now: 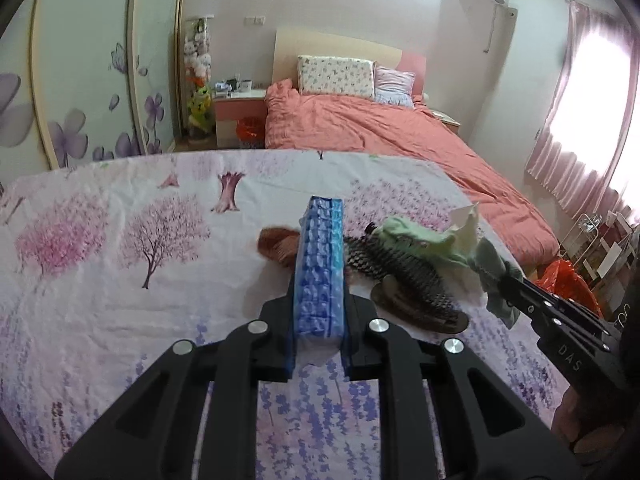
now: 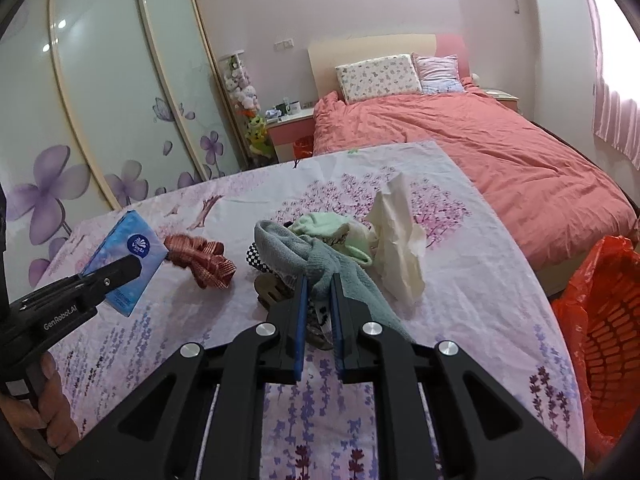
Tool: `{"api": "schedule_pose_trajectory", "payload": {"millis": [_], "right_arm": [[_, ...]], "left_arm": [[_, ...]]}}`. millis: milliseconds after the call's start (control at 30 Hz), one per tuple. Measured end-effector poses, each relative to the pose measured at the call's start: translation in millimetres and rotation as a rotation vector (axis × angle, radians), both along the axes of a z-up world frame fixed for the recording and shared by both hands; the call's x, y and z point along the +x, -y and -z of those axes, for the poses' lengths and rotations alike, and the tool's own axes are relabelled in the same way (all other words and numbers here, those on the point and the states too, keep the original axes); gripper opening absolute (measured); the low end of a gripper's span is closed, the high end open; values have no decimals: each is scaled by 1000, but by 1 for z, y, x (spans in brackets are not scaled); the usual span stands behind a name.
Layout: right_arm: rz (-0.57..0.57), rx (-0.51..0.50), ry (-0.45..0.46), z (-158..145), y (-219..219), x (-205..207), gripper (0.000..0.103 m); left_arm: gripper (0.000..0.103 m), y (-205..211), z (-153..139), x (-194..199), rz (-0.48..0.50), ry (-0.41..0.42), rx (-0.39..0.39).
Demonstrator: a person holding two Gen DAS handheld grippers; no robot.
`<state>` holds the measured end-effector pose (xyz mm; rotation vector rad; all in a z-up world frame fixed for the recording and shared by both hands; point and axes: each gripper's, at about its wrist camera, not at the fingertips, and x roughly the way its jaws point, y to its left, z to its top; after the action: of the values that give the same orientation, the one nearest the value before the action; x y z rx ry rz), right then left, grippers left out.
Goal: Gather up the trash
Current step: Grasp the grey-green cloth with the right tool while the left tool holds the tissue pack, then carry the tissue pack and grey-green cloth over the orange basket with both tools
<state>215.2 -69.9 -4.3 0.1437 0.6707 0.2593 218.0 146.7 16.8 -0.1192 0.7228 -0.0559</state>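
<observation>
Left gripper [image 1: 319,316] is clamping a blue tissue pack [image 1: 320,264] between its pads, the pack standing on edge and reaching forward past the fingertips; in the right wrist view the same pack [image 2: 126,256] is hanging clear above the cloth, label facing the camera, with the left gripper [image 2: 120,270] pinching it near its lower edge. Right gripper [image 2: 319,284] is pinching a fold of a grey-green sock [image 2: 320,264], jaws nearly together on the fabric; from the left wrist view the right gripper [image 1: 506,280] is showing at the right edge with the sock [image 1: 494,268] bunching at its tips. Everything is sitting on a table draped in a floral tablecloth [image 2: 480,280]. A crumpled white tissue [image 2: 400,248] is standing up just right of the sock. A light green cloth [image 2: 332,232] is lying behind the sock, touching it. A reddish checked rag [image 2: 200,260] is lying between the tissue pack and the sock. A black-and-white checked item [image 1: 396,268] is resting over a brown object, whose kind I cannot tell. An orange basket lined with a red bag [image 2: 600,320] is standing beside the table's right edge. A bed with a coral duvet [image 2: 480,140] is lying beyond the table.
</observation>
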Motion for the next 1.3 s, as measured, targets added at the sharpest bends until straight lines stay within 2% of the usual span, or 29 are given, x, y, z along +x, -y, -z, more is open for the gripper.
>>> {"api": "schedule_pose_trajectory", "payload": {"millis": [500, 800, 1300], "right_arm": [[81, 38, 111, -35, 53, -36, 11], [161, 50, 155, -41, 92, -56, 11], [302, 78, 169, -31, 158, -72, 11]], "left_arm": [[17, 71, -38, -25, 99, 59, 21], [17, 122, -43, -37, 195, 73, 21], [17, 213, -34, -42, 354, 64, 9]]}}
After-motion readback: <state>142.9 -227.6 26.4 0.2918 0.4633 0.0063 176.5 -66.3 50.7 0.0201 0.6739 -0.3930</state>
